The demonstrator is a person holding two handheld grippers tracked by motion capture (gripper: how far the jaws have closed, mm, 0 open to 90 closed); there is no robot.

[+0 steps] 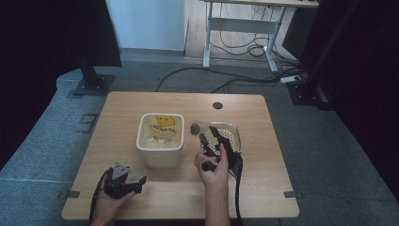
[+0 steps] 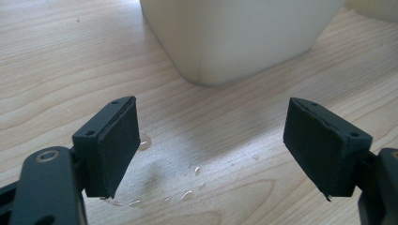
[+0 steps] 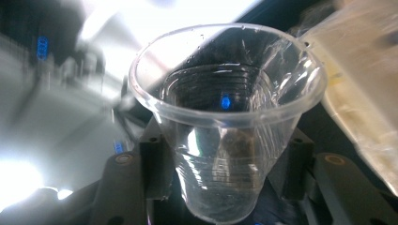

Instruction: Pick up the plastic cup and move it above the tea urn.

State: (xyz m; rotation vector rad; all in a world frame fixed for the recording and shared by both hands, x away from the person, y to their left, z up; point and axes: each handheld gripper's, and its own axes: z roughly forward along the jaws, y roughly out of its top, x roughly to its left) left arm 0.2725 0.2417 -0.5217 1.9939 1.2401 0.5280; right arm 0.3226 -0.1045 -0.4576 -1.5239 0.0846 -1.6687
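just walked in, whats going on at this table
A person works two hand-held grippers at a wooden table. The right gripper is shut on a clear plastic cup, held up beside a cream tub. The left gripper rests open near the tub, with water drops on the wood.

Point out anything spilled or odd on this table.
Small water droplets lie spilled on the wooden table between the open left gripper and the cream tub. The right gripper clamps a clear plastic cup, wet inside, a likely source.
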